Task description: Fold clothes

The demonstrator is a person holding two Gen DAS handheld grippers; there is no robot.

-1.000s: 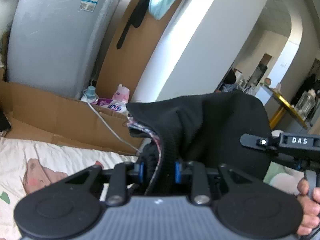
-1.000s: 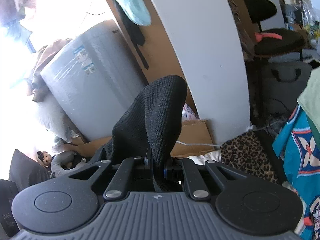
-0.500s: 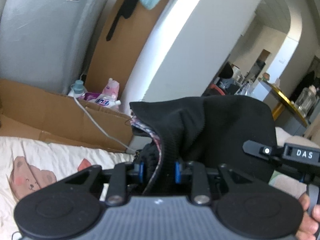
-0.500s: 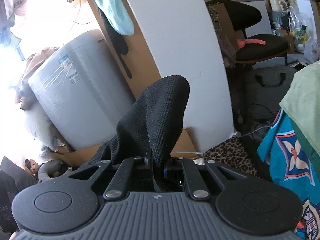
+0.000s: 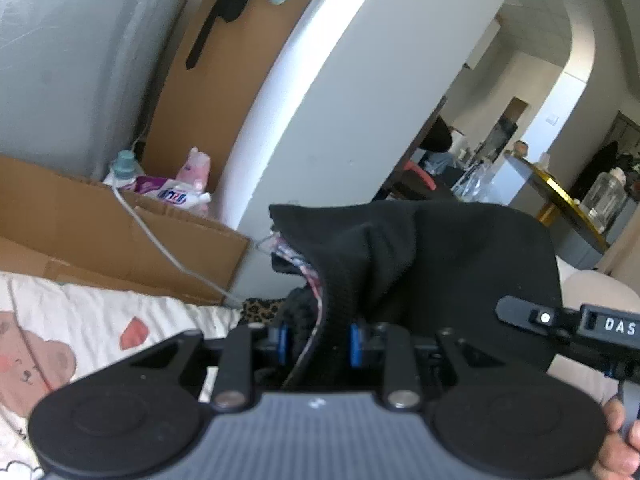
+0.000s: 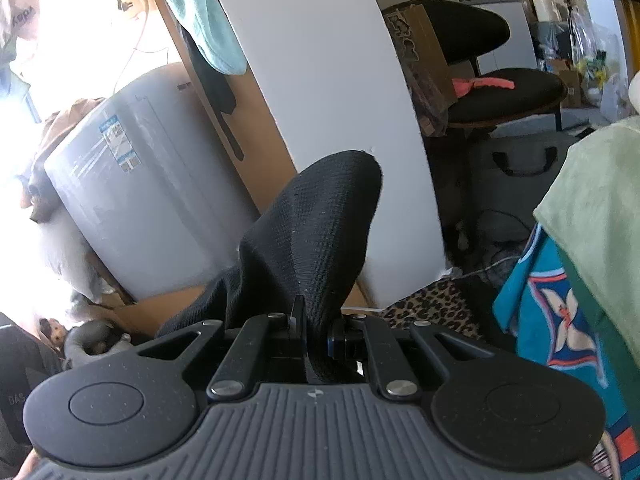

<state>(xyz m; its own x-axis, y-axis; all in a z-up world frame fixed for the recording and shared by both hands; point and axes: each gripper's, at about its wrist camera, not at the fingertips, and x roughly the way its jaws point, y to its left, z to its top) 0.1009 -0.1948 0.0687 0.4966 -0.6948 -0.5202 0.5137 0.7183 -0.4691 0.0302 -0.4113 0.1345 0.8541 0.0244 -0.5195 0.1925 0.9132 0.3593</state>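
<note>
Both tongs still clamp black garment | view swung rightward, lower

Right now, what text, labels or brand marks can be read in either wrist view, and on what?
"DAS": on the right gripper, seen from the left wrist.
Sticker on the grey wrapped roll: too small to read.
Print on the pink-and-white packet: blurred.

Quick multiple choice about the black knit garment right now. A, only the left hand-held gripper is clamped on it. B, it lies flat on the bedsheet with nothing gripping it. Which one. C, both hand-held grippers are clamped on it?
C: the left hand-held gripper pinches the black knit garment at its ribbed edge, and the right hand-held gripper is shut on another fold of it.
</note>
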